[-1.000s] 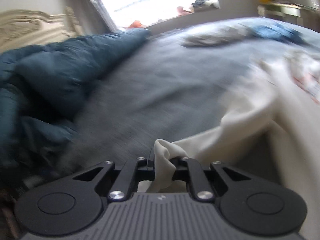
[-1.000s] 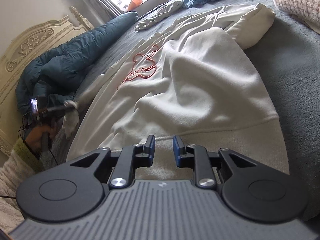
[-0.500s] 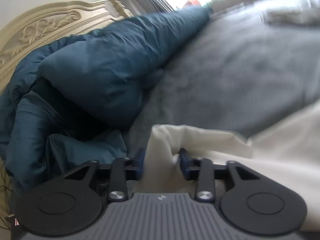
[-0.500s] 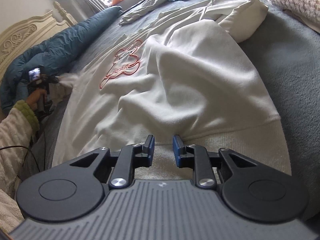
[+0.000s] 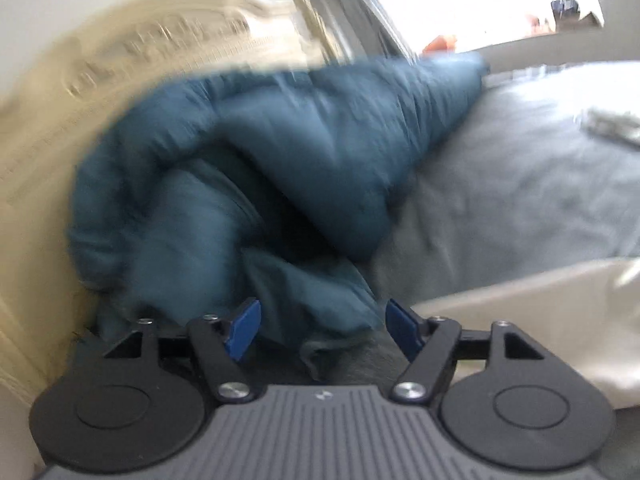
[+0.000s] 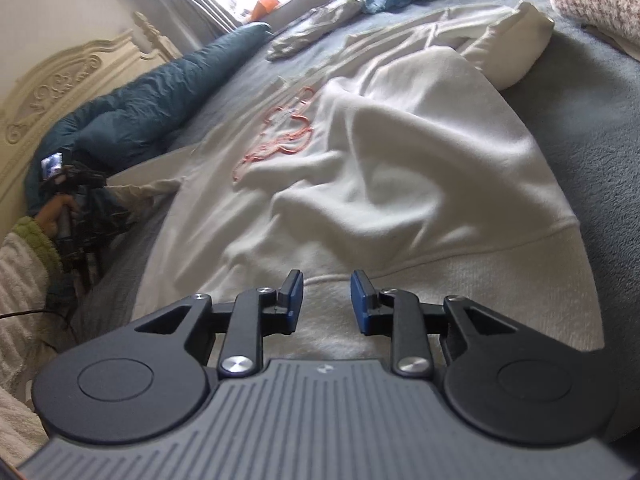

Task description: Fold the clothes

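Ahead of the left tool (image 5: 322, 330), whose jaws are opening with nothing between them, a bunched teal duvet (image 5: 280, 168) blocks the way against the carved headboard (image 5: 132, 60). Bare grey bed (image 5: 520, 184) lies open to its right (blurred). The white sweatshirt (image 6: 380, 184) covers the bed before the right tool (image 6: 326, 300).

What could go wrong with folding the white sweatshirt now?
1. The left hand-held gripper is opening with nothing between its pads, so the sleeve may lie crooked.
2. It points at the blue duvet and might snag it.
3. The right hand-held gripper is opening over the sweatshirt hem, which could bunch up.
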`<state>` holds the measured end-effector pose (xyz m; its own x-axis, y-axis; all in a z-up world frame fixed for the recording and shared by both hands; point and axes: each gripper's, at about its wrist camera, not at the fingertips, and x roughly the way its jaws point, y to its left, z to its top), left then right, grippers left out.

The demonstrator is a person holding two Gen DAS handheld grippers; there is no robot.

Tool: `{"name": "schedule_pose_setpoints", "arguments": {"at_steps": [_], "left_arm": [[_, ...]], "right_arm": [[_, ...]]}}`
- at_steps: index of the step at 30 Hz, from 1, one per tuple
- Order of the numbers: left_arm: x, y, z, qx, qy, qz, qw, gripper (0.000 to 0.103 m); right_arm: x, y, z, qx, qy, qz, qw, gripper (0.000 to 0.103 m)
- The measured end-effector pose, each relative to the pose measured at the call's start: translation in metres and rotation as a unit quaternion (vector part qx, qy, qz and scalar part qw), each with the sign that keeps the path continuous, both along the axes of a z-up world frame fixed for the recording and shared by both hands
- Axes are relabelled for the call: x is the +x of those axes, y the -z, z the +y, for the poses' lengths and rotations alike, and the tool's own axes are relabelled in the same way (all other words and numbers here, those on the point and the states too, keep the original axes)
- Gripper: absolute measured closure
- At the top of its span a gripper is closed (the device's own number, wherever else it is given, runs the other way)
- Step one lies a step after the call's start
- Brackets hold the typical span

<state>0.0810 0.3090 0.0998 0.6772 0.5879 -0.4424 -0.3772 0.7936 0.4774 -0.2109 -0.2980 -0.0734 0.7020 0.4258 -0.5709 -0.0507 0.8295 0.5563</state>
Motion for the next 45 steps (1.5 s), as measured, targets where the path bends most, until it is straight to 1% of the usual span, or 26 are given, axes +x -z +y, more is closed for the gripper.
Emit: {"name": "schedule_pose_setpoints", "arguments": {"at_steps": [1, 4, 7, 9, 11, 14, 15, 16, 20, 21, 23, 24, 25, 27, 28, 29, 31, 32, 35, 36, 37, 38, 39, 41, 42, 45], "left_arm": [[-0.018, -0.018, -0.009, 0.011, 0.012, -0.011, 0.9998, 0.029], [-0.074, -0.060, -0.034, 0.000, 0.066, -0.029, 0.9974, 0.017], [-0.113, -0.066, -0.058, -0.045, 0.111, -0.018, 0.9926, 0.015], [-0.131, -0.046, -0.076, -0.105, 0.147, 0.005, 0.9836, 0.015], [-0.137, -0.013, -0.092, -0.183, 0.178, 0.040, 0.9661, 0.018], [-0.140, 0.046, -0.117, -0.302, 0.216, 0.092, 0.9240, 0.025], [-0.141, 0.064, -0.126, -0.329, 0.224, 0.108, 0.9112, 0.029], [-0.142, 0.081, -0.135, -0.348, 0.230, 0.118, 0.9012, 0.032], [-0.148, 0.133, -0.151, -0.408, 0.221, 0.149, 0.8730, 0.044], [-0.149, 0.141, -0.151, -0.422, 0.216, 0.149, 0.8680, 0.046], [-0.155, 0.152, -0.149, -0.423, 0.216, 0.136, 0.8694, 0.048], [-0.161, 0.154, -0.149, -0.422, 0.215, 0.128, 0.8714, 0.055], [-0.160, 0.155, -0.145, -0.426, 0.212, 0.121, 0.8714, 0.074], [-0.156, 0.157, -0.131, -0.453, 0.212, 0.113, 0.8587, 0.098], [-0.156, 0.156, -0.124, -0.466, 0.205, 0.106, 0.8543, 0.099], [-0.156, 0.155, -0.118, -0.466, 0.201, 0.099, 0.8557, 0.099], [-0.160, 0.152, -0.111, -0.452, 0.197, 0.089, 0.8653, 0.099], [-0.160, 0.154, -0.107, -0.454, 0.196, 0.096, 0.8641, 0.099], [-0.162, 0.160, -0.096, -0.486, 0.197, 0.105, 0.8447, 0.091], [-0.167, 0.160, -0.093, -0.500, 0.199, 0.107, 0.8359, 0.078], [-0.171, 0.159, -0.090, -0.514, 0.201, 0.109, 0.8269, 0.060], [-0.178, 0.159, -0.089, -0.522, 0.204, 0.107, 0.8214, 0.053], [-0.186, 0.160, -0.090, -0.523, 0.207, 0.105, 0.8197, 0.048], [-0.204, 0.161, -0.095, -0.519, 0.213, 0.111, 0.8205, 0.048], [-0.214, 0.162, -0.097, -0.521, 0.215, 0.114, 0.8180, 0.050], [-0.242, 0.167, -0.106, -0.541, 0.229, 0.121, 0.7999, 0.051]], "right_arm": [[-0.002, -0.001, 0.000, 0.005, -0.002, -0.005, 1.000, 0.077], [-0.009, -0.003, 0.000, 0.019, -0.010, -0.020, 1.000, 0.076], [-0.014, -0.002, 0.002, 0.034, -0.017, -0.031, 0.999, 0.075], [-0.016, -0.001, 0.004, 0.045, -0.021, -0.035, 0.998, 0.075], [-0.020, -0.001, 0.006, 0.056, -0.025, -0.036, 0.997, 0.075], [-0.026, -0.001, 0.010, 0.069, -0.031, -0.037, 0.996, 0.075], [-0.028, -0.001, 0.012, 0.071, -0.033, -0.036, 0.996, 0.075], [-0.031, -0.001, 0.013, 0.072, -0.034, -0.036, 0.996, 0.075], [-0.040, 0.002, 0.017, 0.077, -0.029, -0.029, 0.996, 0.074], [-0.041, 0.003, 0.017, 0.078, -0.028, -0.026, 0.996, 0.074], [-0.042, 0.006, 0.019, 0.079, -0.027, -0.020, 0.996, 0.074], [-0.041, 0.008, 0.019, 0.079, -0.025, -0.016, 0.996, 0.074], [-0.041, 0.009, 0.020, 0.079, -0.024, -0.012, 0.997, 0.074], [-0.040, 0.011, 0.021, 0.079, -0.022, -0.006, 0.997, 0.074], [-0.039, 0.011, 0.022, 0.080, -0.021, -0.005, 0.997, 0.074], [-0.038, 0.010, 0.023, 0.079, -0.021, -0.005, 0.997, 0.074], [-0.037, 0.010, 0.024, 0.075, -0.021, -0.004, 0.997, 0.074], [-0.036, 0.010, 0.025, 0.073, -0.021, -0.004, 0.997, 0.074], [-0.032, 0.012, 0.025, 0.073, -0.020, 0.001, 0.997, 0.073], [-0.031, 0.012, 0.025, 0.074, -0.021, 0.003, 0.997, 0.073], [-0.031, 0.012, 0.025, 0.073, -0.021, 0.002, 0.997, 0.073], [-0.031, 0.011, 0.025, 0.072, -0.021, 0.000, 0.997, 0.073], [-0.031, 0.011, 0.023, 0.072, -0.019, -0.001, 0.997, 0.073], [-0.032, 0.012, 0.020, 0.072, -0.015, -0.003, 0.997, 0.072], [-0.032, 0.012, 0.018, 0.073, -0.011, -0.002, 0.997, 0.072], [-0.032, 0.016, 0.010, 0.078, 0.001, 0.004, 0.997, 0.072]]}}
